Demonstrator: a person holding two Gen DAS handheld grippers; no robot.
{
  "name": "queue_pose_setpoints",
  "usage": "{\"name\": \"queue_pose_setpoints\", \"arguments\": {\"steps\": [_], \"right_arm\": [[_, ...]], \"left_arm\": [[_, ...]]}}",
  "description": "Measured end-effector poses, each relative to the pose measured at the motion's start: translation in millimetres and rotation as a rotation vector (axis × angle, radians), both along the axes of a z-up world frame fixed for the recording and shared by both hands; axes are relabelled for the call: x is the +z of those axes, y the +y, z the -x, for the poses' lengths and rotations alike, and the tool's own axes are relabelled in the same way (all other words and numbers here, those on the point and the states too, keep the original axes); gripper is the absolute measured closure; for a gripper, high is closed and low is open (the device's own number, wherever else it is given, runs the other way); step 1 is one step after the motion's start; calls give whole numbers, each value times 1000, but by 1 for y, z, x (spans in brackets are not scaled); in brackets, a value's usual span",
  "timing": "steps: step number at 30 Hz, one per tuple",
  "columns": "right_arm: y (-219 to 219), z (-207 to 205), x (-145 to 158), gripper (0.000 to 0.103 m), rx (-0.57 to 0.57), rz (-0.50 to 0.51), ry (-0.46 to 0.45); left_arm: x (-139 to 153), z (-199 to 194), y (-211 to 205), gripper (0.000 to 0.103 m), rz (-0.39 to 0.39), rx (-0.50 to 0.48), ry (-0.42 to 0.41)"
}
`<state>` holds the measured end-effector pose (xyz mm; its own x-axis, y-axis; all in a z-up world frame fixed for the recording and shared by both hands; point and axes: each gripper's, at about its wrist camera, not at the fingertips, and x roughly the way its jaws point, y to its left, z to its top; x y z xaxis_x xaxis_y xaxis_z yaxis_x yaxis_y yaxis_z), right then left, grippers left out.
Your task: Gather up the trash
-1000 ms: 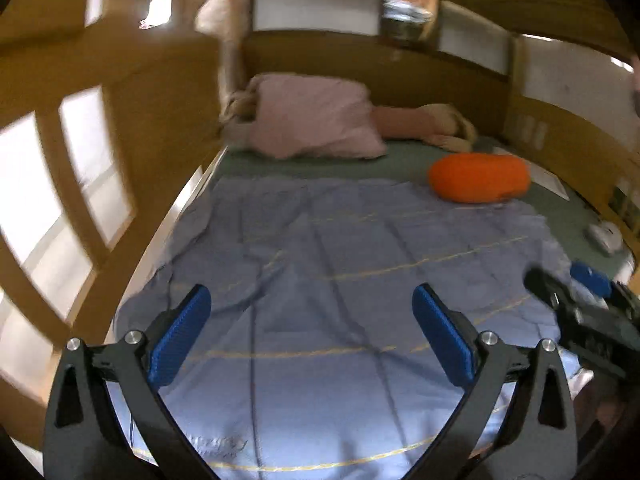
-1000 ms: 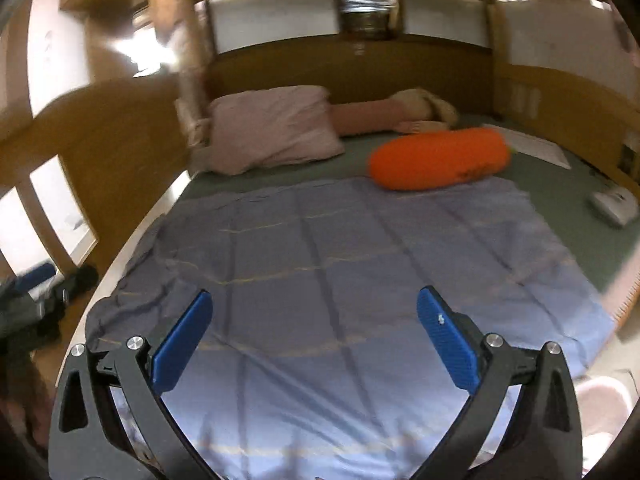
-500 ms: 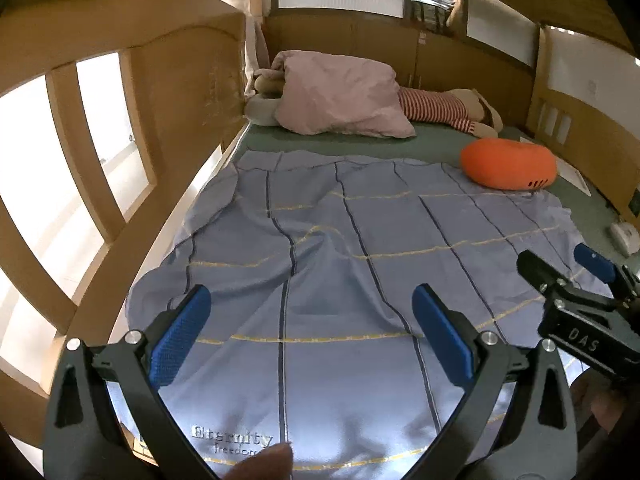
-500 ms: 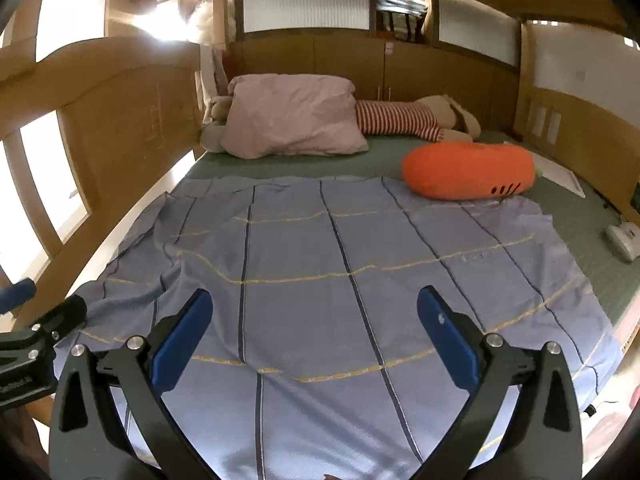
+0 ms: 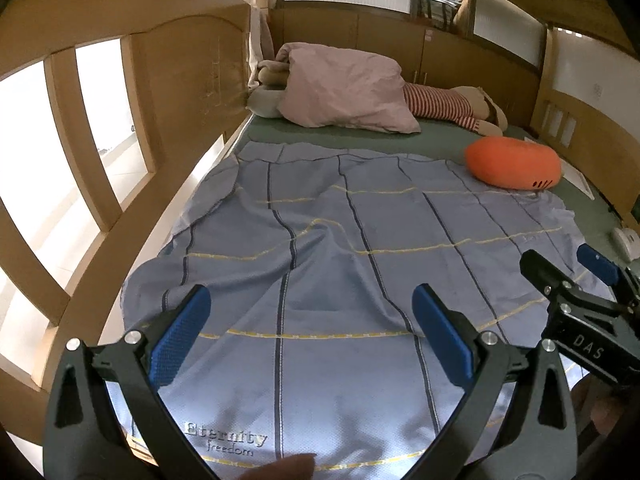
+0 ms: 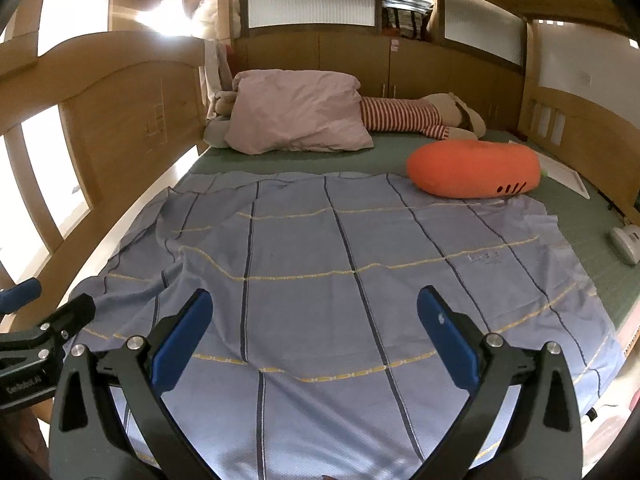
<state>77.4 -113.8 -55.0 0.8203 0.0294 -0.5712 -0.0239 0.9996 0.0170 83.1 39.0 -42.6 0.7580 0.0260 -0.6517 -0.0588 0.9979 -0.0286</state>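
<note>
1. The bed point(image 6: 580, 216) fills both views, a blue blanket point(image 6: 320, 248) spread flat over its green sheet.
2. A pillow point(image 6: 296, 112), a striped doll point(image 6: 404, 116) and an orange cushion point(image 6: 472, 168) lie at the far end.
3. Both claws hang over the near blanket edge, left claw point(image 5: 308, 332) and right claw point(image 6: 316, 332), each with jaws wide apart and holding nothing.
4. The step looks like searching: no sure trash shows. A small white thing point(image 6: 626, 244) lies at the right edge; I cannot tell what it is.
5. Next calls for scanning onward.
6. Only the left view shows the blanket's label point(image 5: 226, 442); only the right shows the cushion's full length.
</note>
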Motion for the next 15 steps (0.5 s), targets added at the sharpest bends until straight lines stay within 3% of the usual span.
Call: {"name": "queue_pose_setpoints", "arguments": {"steps": [15], "right_arm": [[1,0,-2,3,-2,-1,3]], "left_arm": [[-2,-1,0,3,12,-13,4]]}}
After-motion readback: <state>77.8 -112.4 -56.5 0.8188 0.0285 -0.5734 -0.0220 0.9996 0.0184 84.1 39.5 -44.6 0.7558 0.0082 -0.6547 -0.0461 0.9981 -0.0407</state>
